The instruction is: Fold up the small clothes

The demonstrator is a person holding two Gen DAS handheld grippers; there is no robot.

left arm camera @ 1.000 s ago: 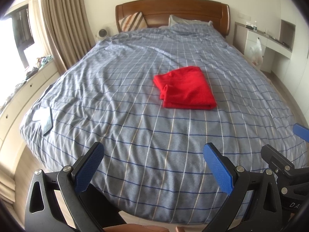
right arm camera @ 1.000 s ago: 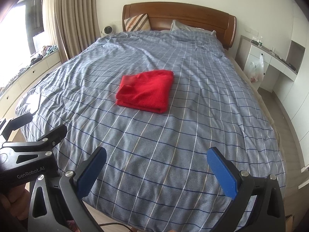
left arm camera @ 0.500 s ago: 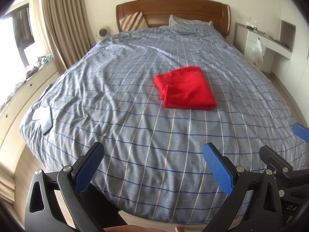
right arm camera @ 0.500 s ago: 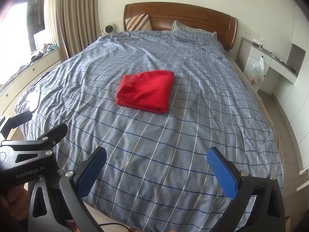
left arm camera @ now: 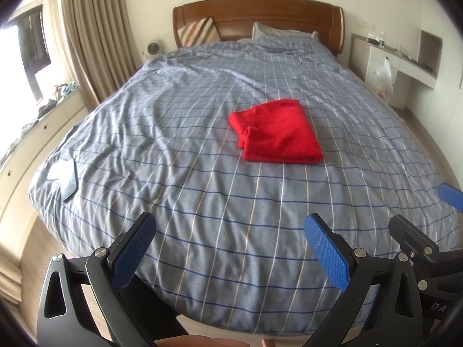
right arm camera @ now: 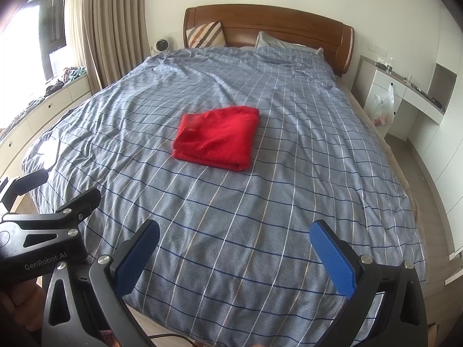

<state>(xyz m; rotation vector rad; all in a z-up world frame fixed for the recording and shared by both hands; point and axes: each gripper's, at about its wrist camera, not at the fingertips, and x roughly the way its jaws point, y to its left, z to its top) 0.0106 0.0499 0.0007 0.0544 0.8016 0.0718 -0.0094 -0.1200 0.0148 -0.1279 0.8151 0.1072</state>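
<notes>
A red garment (left arm camera: pixel 276 131) lies folded into a flat rectangle in the middle of the bed; it also shows in the right wrist view (right arm camera: pixel 217 137). My left gripper (left arm camera: pixel 230 250) is open and empty, held over the foot of the bed, well short of the garment. My right gripper (right arm camera: pixel 234 256) is open and empty too, beside the left one over the foot of the bed. The right gripper's body shows at the right edge of the left wrist view (left arm camera: pixel 419 248), and the left gripper's body shows at the left of the right wrist view (right arm camera: pixel 43 231).
The bed carries a grey-blue checked duvet (left arm camera: pixel 202 115) with pillows and a wooden headboard (left arm camera: pixel 260 14) at the far end. A small flat object (left arm camera: pixel 68 179) lies near the bed's left edge. Curtains and a low cabinet stand left; a desk with a plastic bag (right arm camera: pixel 383 107) stands right.
Almost nothing has changed. Both views have shifted very slightly; the garment lies as before and both grippers stay open.
</notes>
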